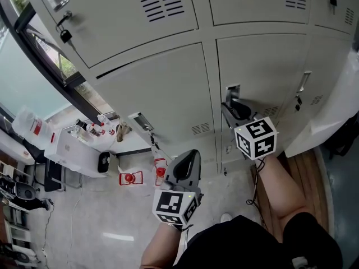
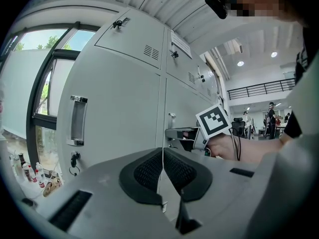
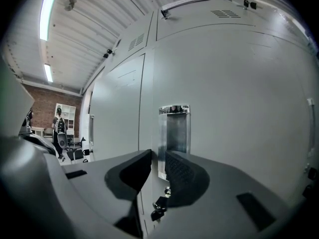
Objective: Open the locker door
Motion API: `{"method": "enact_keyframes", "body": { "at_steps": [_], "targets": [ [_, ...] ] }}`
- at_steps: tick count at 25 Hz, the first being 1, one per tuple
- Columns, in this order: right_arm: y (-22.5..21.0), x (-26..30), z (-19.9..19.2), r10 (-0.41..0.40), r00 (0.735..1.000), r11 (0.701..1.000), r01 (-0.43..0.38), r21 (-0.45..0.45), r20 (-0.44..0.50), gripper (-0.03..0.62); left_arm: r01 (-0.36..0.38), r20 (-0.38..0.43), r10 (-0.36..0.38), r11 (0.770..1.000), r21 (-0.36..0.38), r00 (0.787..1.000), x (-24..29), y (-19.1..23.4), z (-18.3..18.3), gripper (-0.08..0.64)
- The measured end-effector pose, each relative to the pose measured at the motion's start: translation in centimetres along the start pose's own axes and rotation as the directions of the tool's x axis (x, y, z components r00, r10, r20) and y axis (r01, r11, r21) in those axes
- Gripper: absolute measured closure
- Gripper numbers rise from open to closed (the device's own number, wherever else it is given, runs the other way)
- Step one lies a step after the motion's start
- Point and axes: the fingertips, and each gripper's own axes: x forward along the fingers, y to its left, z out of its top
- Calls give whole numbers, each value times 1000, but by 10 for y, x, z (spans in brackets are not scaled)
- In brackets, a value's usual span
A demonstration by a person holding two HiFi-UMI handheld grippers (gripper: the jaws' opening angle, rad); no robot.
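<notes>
The grey locker door (image 1: 263,72) has a recessed metal handle (image 1: 232,89) at its left edge, seen close up as a shiny slot (image 3: 177,133) in the right gripper view. My right gripper (image 1: 231,106) (image 3: 158,158) is at that handle, its jaws narrow and clamped on the handle's left rim, with the right pad (image 3: 180,176) inside the recess. A key (image 3: 159,203) hangs just below the handle. My left gripper (image 1: 189,154) (image 2: 163,156) is held lower and to the left, away from the lockers, its jaws together and empty. The left gripper view shows the right gripper (image 2: 187,133) at the door.
More closed lockers surround the door; the left neighbour has its own handle (image 2: 78,119) and key (image 2: 75,159). A padlock (image 1: 65,36) hangs on an upper locker. A window (image 1: 22,77) runs along the left, with bottles (image 1: 101,129) and a white crate (image 1: 76,150) on the floor.
</notes>
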Motion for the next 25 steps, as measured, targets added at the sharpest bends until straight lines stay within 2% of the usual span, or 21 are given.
{"method": "enact_keyframes", "body": {
  "at_steps": [8, 25],
  "targets": [
    [10, -21, -3, 1, 1000, 1000, -1, -13, -7, 444, 15, 7, -15, 1000, 3, 1000, -12, -11, 1, 540],
    [21, -82, -11, -90, 996, 996, 90, -4, -25, 430, 100, -1, -100, 995, -2, 995, -44, -39, -3, 540]
  ]
}}
